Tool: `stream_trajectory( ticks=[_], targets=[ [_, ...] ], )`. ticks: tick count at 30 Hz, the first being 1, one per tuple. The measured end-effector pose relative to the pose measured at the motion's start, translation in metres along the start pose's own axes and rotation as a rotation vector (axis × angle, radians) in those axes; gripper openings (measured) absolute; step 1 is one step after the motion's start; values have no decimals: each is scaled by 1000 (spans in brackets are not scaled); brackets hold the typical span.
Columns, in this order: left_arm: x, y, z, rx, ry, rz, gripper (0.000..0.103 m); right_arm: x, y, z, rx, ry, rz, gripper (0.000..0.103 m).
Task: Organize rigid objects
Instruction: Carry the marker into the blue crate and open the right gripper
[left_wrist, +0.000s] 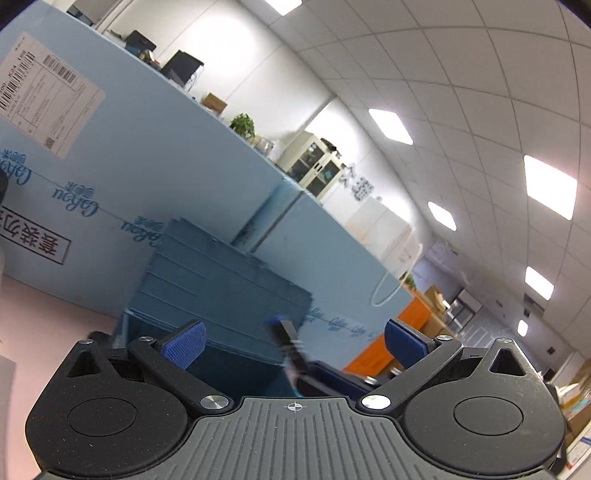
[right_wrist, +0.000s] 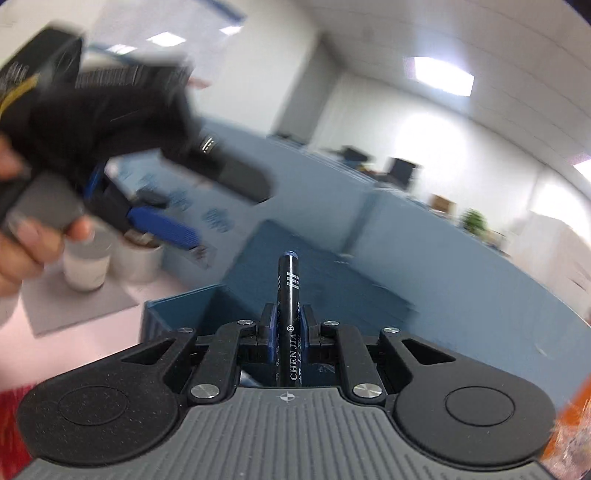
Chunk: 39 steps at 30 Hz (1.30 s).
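The right tongs (right_wrist: 287, 325) are pinching a black pen (right_wrist: 289, 291), its blue tip pointing out over the open blue box (right_wrist: 177, 306) that sits on the table (right_wrist: 74, 328); this reads as the carrying step, with the pen held above the box rather than in it. The left tongs (left_wrist: 293, 341) are spread with nothing between their blue pads, and they hang above and to the left of the box. Next, I judge, the pen must be lowered into the box and released without snagging its wall.
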<state>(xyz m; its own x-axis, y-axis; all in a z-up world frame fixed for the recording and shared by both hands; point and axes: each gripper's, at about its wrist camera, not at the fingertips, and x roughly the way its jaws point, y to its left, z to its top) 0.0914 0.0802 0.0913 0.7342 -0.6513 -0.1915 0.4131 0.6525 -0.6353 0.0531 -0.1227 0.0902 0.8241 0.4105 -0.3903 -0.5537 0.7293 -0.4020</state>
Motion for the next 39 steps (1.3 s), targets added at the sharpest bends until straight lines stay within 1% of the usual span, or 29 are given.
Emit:
stream_trajectory(
  ticks=[2, 4, 7, 10, 11, 12, 14, 17, 19, 21, 24, 27, 33, 39],
  targets=[
    [3, 7, 3, 6, 17, 33, 103, 22, -1, 0, -48, 46, 47, 12],
    [10, 16, 4, 13, 28, 86, 103, 41, -1, 0, -75, 96, 79, 12],
    [21, 27, 2, 21, 76, 163, 103, 58, -2, -1, -97, 144, 136, 12],
    [31, 34, 1, 7, 105, 194, 103, 70, -4, -1, -122, 187, 215, 12],
    [33, 35, 0, 5, 111, 194, 103, 76, -6, -1, -123, 208, 246, 12],
    [35, 36, -1, 5, 117, 190, 103, 81, -8, -1, -123, 231, 259, 12],
    [39, 36, -2, 10, 128, 179, 103, 91, -10, 0, -131, 281, 277, 12],
    [38, 35, -2, 13, 128, 168, 103, 104, -11, -1, -139, 330, 296, 12],
    [36, 35, -2, 12, 126, 158, 103, 109, -13, 0, -122, 335, 309, 12],
    [37, 35, -2, 8, 125, 155, 103, 113, -12, 2, -130, 342, 298, 12],
    [36, 35, -2, 4, 128, 146, 103, 122, -15, 4, -98, 379, 310, 12],
    [36, 37, -2, -2, 129, 141, 103, 129, -16, 2, -78, 405, 294, 12],
    [41, 42, -3, -21, 144, 144, 103, 139, -15, 2, -60, 427, 297, 14],
    [37, 39, -2, -12, 133, 134, 103, 132, -19, 8, -51, 394, 296, 14]
  ],
)
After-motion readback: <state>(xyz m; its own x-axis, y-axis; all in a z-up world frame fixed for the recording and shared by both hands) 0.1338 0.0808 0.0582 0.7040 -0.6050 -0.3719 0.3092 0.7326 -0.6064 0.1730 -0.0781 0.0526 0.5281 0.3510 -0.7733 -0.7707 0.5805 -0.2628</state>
